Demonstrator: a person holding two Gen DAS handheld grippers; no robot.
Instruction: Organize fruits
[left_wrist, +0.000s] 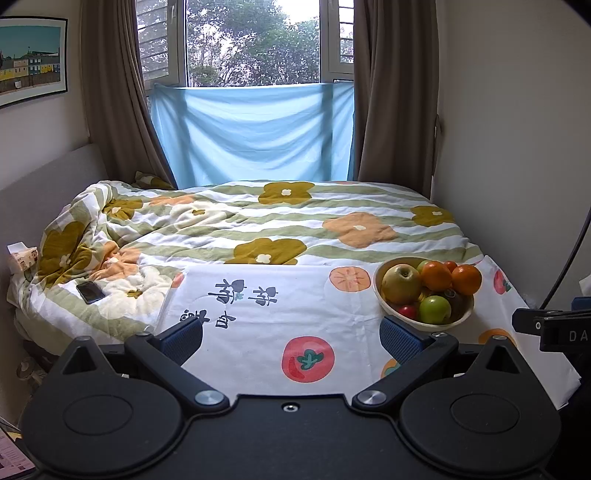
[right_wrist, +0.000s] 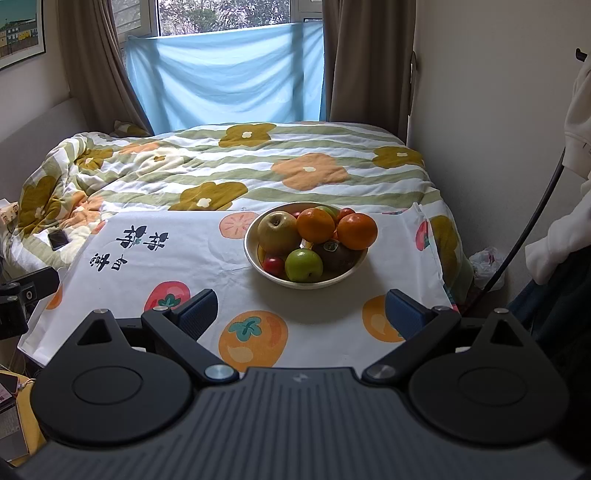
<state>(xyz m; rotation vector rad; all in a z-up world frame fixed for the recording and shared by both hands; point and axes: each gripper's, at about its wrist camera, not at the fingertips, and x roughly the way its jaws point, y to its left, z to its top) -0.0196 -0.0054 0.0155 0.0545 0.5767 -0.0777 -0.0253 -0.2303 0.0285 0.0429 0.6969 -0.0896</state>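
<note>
1. A flowered duvet (right_wrist: 258, 162) is covering the bed
2. A persimmon-print cloth (right_wrist: 229, 280) is lying across its near end
3. A cream fruit bowl (right_wrist: 255, 258) is sitting on the cloth, holding apples, oranges and small red fruits
4. The left gripper (left_wrist: 291, 338) and right gripper (right_wrist: 301, 314) are both hovering wide open, empty, near the bowl

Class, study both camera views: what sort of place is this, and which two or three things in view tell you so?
Most likely a bedroom in a home. A bed with a rumpled floral duvet fills the room, brown curtains frame the window, and a framed picture hangs on the wall.
</note>
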